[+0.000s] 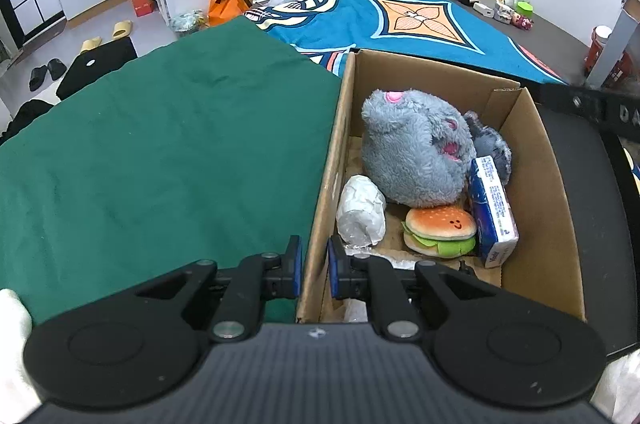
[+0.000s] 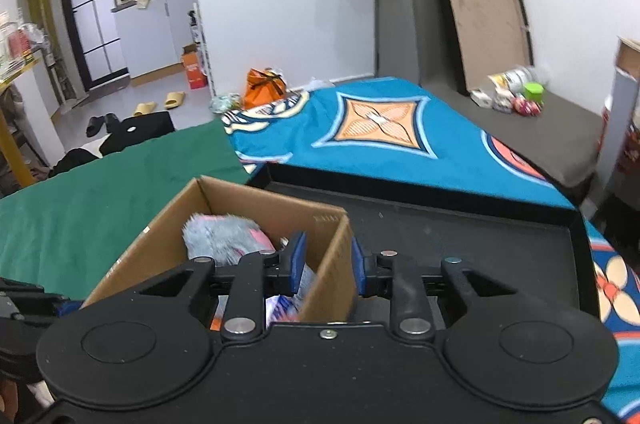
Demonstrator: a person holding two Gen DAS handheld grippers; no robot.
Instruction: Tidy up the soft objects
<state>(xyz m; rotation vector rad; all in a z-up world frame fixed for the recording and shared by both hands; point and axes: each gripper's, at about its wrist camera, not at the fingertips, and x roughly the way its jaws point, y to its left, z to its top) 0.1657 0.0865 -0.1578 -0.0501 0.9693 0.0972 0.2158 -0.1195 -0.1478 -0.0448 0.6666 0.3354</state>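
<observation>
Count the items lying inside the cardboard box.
4: a grey plush toy at the far end, a white wrapped bundle by the left wall, a burger plush nearer, a blue carton on the right. More may be hidden underneath.

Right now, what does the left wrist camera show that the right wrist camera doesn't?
Only the left wrist view looks down into the cardboard box: a burger plush, a white wrapped bundle and a blue carton, with the left gripper clamped on the box's wall. Only the right wrist view shows the right gripper straddling the opposite wall, plus the black tray. Both show the box, grey plush, green cloth and blue patterned blanket.
</observation>
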